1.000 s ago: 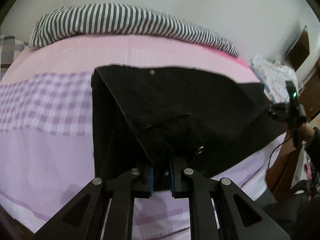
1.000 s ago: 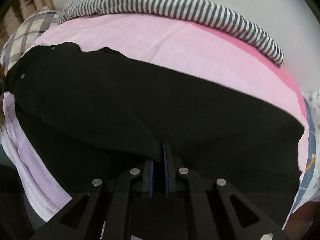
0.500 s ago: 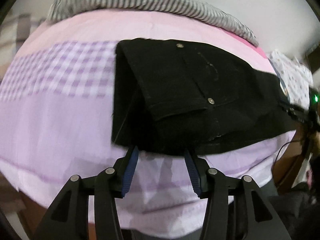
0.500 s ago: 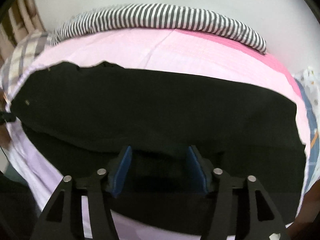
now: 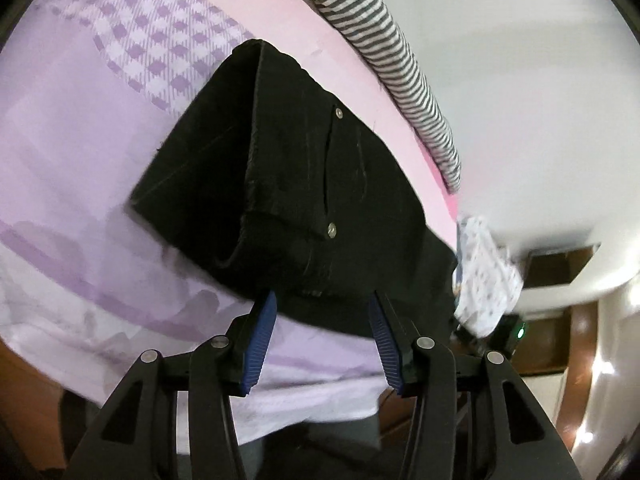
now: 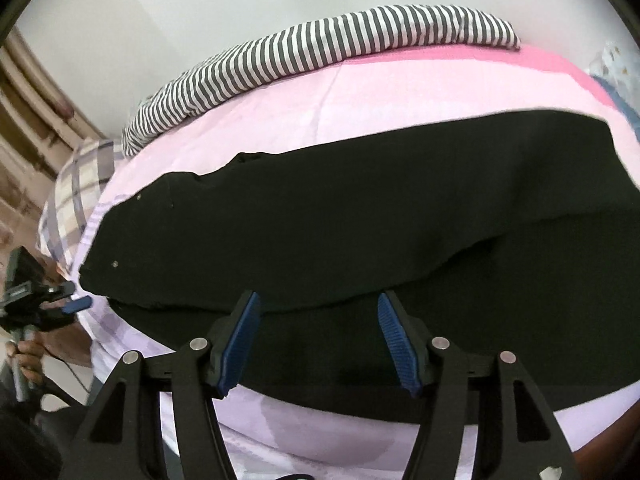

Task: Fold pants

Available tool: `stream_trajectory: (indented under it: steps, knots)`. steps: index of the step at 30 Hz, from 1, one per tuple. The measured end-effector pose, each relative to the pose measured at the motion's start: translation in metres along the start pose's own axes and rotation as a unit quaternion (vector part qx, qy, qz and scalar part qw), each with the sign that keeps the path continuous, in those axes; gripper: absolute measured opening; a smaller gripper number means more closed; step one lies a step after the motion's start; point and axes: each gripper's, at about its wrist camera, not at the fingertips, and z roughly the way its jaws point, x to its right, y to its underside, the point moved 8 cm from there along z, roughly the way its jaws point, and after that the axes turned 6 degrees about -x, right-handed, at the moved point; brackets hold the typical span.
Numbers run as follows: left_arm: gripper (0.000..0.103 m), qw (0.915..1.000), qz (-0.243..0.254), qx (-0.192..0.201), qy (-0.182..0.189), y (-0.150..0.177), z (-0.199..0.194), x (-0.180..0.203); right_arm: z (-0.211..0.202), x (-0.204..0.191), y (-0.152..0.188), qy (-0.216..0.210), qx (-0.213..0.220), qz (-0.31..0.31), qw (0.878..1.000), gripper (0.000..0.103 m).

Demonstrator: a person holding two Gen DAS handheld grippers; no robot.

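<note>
Black pants lie folded lengthwise on the bed, waistband end toward the left wrist view, with metal rivets showing. In the right wrist view the pants stretch across the sheet, one leg laid over the other. My left gripper is open and empty, just short of the pants' near edge. My right gripper is open and empty, its tips over the near edge of the legs. The left gripper also shows at the left of the right wrist view.
The bed has a pink and purple checked sheet. A grey-striped blanket lies along the far side by the white wall. A plaid pillow is at the left. A patterned white cloth and brown furniture stand beyond the bed's end.
Both grippers let go of the pants and opened, then drew back toward the bed's near edge. The lifted leg now lies flat on the other.
</note>
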Motion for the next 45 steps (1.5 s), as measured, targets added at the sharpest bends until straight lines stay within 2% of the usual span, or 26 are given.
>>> stream_trajectory:
  steps: [4,7,12,13,15,18,21,22,24,27,31,32,34,39,42,45]
  knots:
    - [0.049,0.9992,-0.038,0.012,0.003,-0.012,0.007,-0.006,0.002,0.008,0.005,-0.010,-0.006,0.031,0.999,0.059]
    - [0.050,0.9979,-0.060,0.020,-0.011,-0.019,0.012,-0.013,0.005,0.017,0.008,-0.008,-0.008,0.052,0.999,0.059]
    - [0.049,0.9949,-0.095,0.028,-0.020,-0.018,0.015,-0.025,0.011,0.032,0.011,-0.029,-0.010,0.104,0.994,0.059]
    - [0.046,0.9947,-0.095,0.031,-0.024,-0.018,0.015,-0.026,0.014,0.037,0.011,-0.032,-0.010,0.118,0.992,0.059]
    - [0.036,0.9945,-0.091,0.037,-0.035,-0.018,0.013,-0.030,0.018,0.045,0.010,-0.041,-0.009,0.143,0.989,0.060]
    - [0.028,0.9947,-0.081,0.043,-0.045,-0.020,0.011,-0.030,0.023,0.058,0.004,-0.070,0.009,0.186,0.980,0.060]
    - [0.026,0.9953,-0.067,0.051,-0.048,-0.022,0.007,-0.023,0.025,0.060,-0.003,-0.087,0.021,0.202,0.975,0.059]
    - [0.025,0.9954,-0.064,0.052,-0.049,-0.023,0.006,-0.021,0.028,0.060,-0.007,-0.091,0.026,0.207,0.974,0.056]
    - [0.025,0.9955,-0.063,0.055,-0.044,-0.024,0.002,-0.018,0.032,0.064,-0.013,-0.096,0.030,0.218,0.971,0.041]
    - [0.024,0.9958,-0.059,0.055,-0.044,-0.028,0.000,-0.015,0.033,0.076,-0.021,-0.098,0.043,0.240,0.965,0.033]
    - [0.024,0.9961,-0.054,0.050,-0.048,-0.032,0.001,-0.016,0.027,0.101,-0.032,-0.079,0.062,0.266,0.959,0.023]
    - [0.023,0.9962,-0.053,0.049,-0.050,-0.033,0.001,-0.016,0.025,0.106,-0.033,-0.071,0.063,0.268,0.959,0.012]
    - [0.023,0.9964,-0.043,0.047,-0.055,-0.035,0.000,-0.014,0.020,0.109,-0.035,-0.074,0.065,0.269,0.958,0.007]
    - [0.022,0.9953,0.014,0.046,-0.084,-0.051,-0.008,0.005,-0.004,0.087,-0.039,0.003,0.073,0.191,0.979,0.005]
    - [0.022,0.9916,0.065,0.043,-0.103,-0.063,-0.015,0.019,-0.014,0.075,-0.031,0.022,0.068,0.169,0.983,0.005]
    - [0.021,0.9876,0.103,0.019,-0.117,-0.066,-0.014,0.022,-0.024,0.073,-0.015,0.032,0.062,0.166,0.984,0.005]
